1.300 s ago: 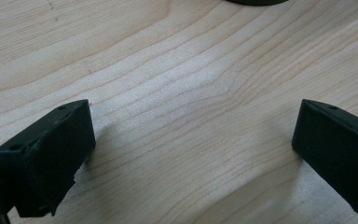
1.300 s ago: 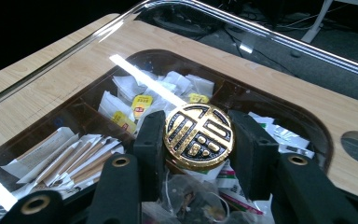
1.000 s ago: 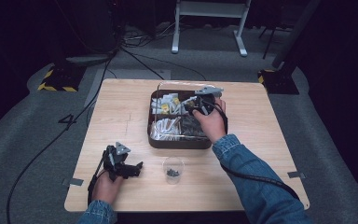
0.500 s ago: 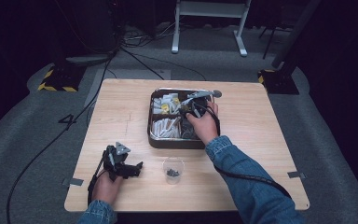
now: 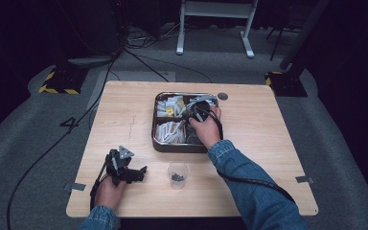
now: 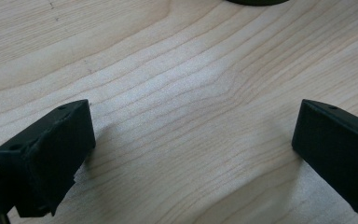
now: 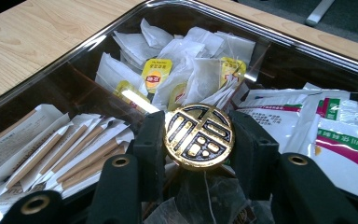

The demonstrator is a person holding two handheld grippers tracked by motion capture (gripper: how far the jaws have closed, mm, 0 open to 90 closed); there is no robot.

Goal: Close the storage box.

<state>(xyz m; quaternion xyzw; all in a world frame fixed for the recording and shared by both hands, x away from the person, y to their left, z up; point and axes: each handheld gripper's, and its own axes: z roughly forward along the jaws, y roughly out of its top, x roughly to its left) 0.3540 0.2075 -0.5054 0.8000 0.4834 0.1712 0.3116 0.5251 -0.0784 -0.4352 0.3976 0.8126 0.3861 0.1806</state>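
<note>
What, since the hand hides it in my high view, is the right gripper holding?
Observer: The right gripper clamps a round gold-and-black disc by its edges.
Operator: What lies beneath it?
Observer: The tray, with yellow-tagged tea bags just beyond the disc.
Operator: And the left jaws?
Observer: The left gripper is open, with just bare table between them.
</note>
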